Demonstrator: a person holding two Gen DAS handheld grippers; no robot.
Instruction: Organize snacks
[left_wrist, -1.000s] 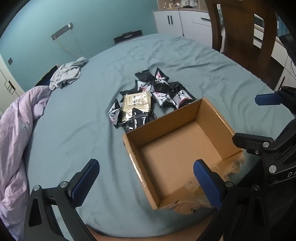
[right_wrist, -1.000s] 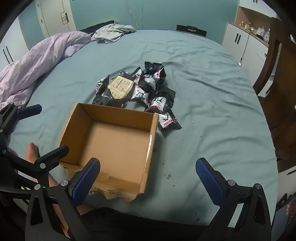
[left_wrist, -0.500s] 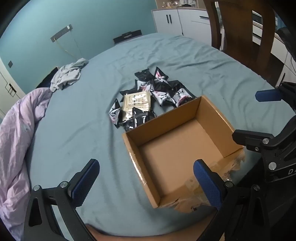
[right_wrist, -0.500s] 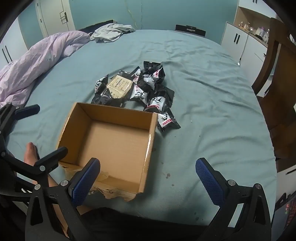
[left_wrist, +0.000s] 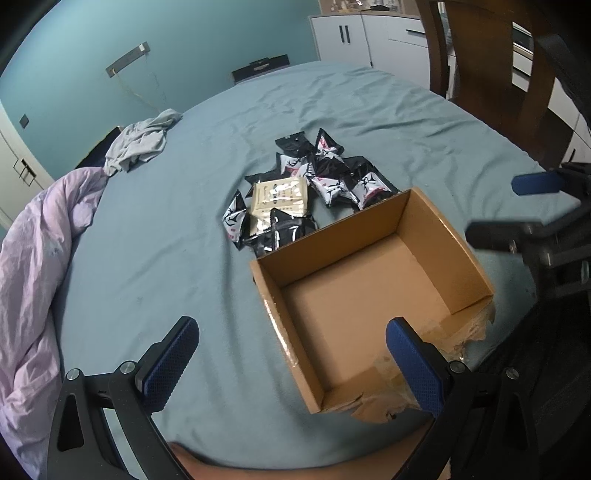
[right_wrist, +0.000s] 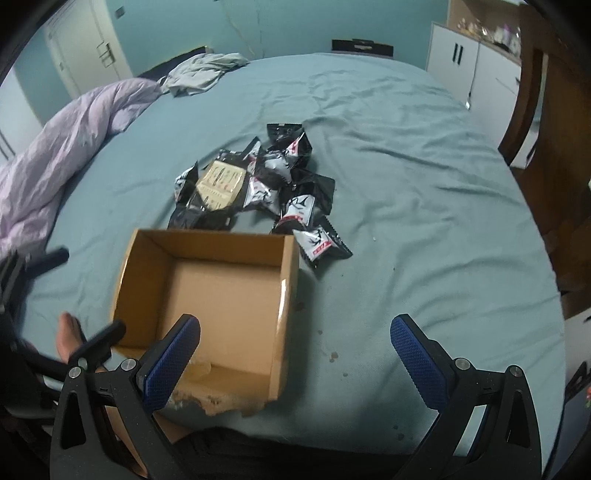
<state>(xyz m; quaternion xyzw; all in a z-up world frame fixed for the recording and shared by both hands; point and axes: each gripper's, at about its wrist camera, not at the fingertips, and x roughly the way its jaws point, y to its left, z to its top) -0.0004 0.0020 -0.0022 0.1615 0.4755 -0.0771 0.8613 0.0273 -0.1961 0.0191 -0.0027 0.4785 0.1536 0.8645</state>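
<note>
An open, empty cardboard box (left_wrist: 369, 291) (right_wrist: 221, 295) sits on the teal bed sheet (left_wrist: 147, 266). Behind it lies a pile of black-and-white snack packets (left_wrist: 325, 177) (right_wrist: 288, 184) with one beige packet (left_wrist: 279, 197) (right_wrist: 221, 181) on top. My left gripper (left_wrist: 291, 362) is open and empty, hovering over the box's near left corner. My right gripper (right_wrist: 295, 358) is open and empty, over the box's near right wall. The right gripper also shows at the right edge of the left wrist view (left_wrist: 535, 206).
A lilac duvet (left_wrist: 33, 266) (right_wrist: 66, 140) is bunched along the left side of the bed. A grey garment (left_wrist: 142, 140) (right_wrist: 201, 74) lies at the far end. A wooden chair (left_wrist: 480, 55) and white cabinets (right_wrist: 469, 66) stand to the right.
Both grippers have moved slightly forward toward the box and snack pile. Jaws stay open; nothing was picked up.
</note>
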